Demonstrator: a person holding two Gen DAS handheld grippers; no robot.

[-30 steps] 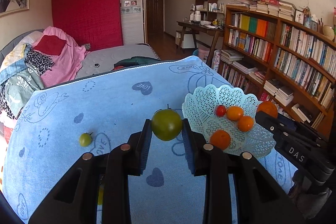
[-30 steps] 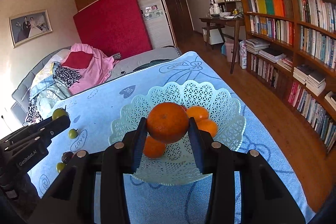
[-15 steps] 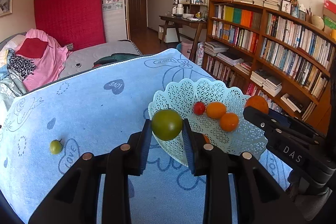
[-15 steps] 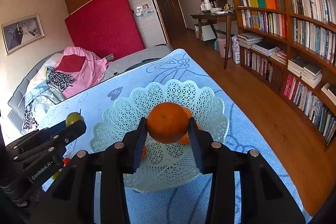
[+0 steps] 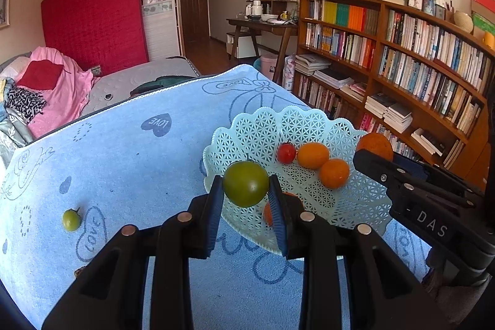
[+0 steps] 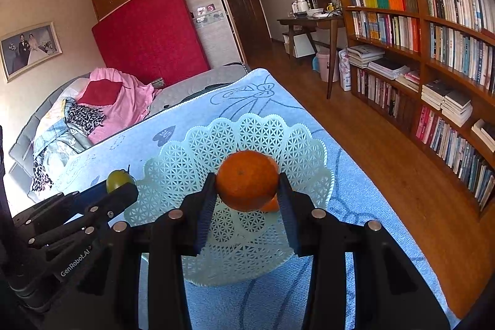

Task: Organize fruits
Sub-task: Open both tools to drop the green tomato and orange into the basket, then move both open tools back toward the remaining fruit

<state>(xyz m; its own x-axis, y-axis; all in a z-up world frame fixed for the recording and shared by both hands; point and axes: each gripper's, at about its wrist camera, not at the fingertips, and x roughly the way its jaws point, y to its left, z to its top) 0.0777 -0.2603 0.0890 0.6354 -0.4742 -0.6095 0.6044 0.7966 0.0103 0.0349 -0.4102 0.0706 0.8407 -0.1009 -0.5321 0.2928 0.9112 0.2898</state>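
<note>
Holding: left tongs (image 5: 246, 190) clamp green tomato (image 5: 246, 187) | right tongs (image 6: 247, 190) clamp orange (image 6: 247, 180) | lattice bowl (image 6: 191, 144) beneath both

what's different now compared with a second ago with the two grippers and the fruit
The left gripper has carried the green tomato sideways from above the blue cloth to over the near edge of the lattice basket. Nothing was picked up or released. The right gripper still holds its orange over the basket, and the small green fruit still lies on the cloth.
</note>
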